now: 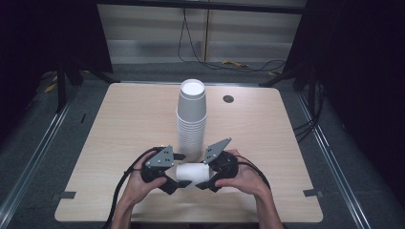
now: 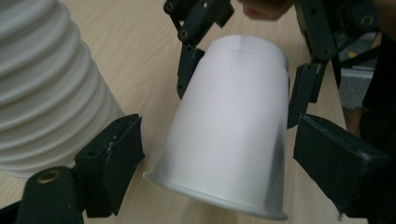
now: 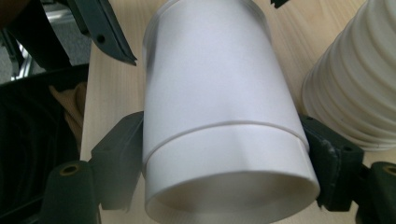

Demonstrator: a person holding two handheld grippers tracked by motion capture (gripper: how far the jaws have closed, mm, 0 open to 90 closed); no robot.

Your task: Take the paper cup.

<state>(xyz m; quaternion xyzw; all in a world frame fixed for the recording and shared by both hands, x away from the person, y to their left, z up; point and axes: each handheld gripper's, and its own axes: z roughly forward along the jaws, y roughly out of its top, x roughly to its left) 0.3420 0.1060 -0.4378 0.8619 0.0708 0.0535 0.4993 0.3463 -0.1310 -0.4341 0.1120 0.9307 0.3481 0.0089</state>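
Note:
A white paper cup lies on its side just above the table's front, held between my two grippers. My right gripper is shut on its narrow end, both jaws pressed against the wall. A step runs round the cup there; I cannot tell whether it is one cup or two nested. My left gripper is open, its jaws either side of the rim end with small gaps. A tall stack of upturned white cups stands right behind the held cup.
The light wooden table has a round dark hole at its back right. Grey tape tabs mark its front edges. Cables lie on the floor beyond it.

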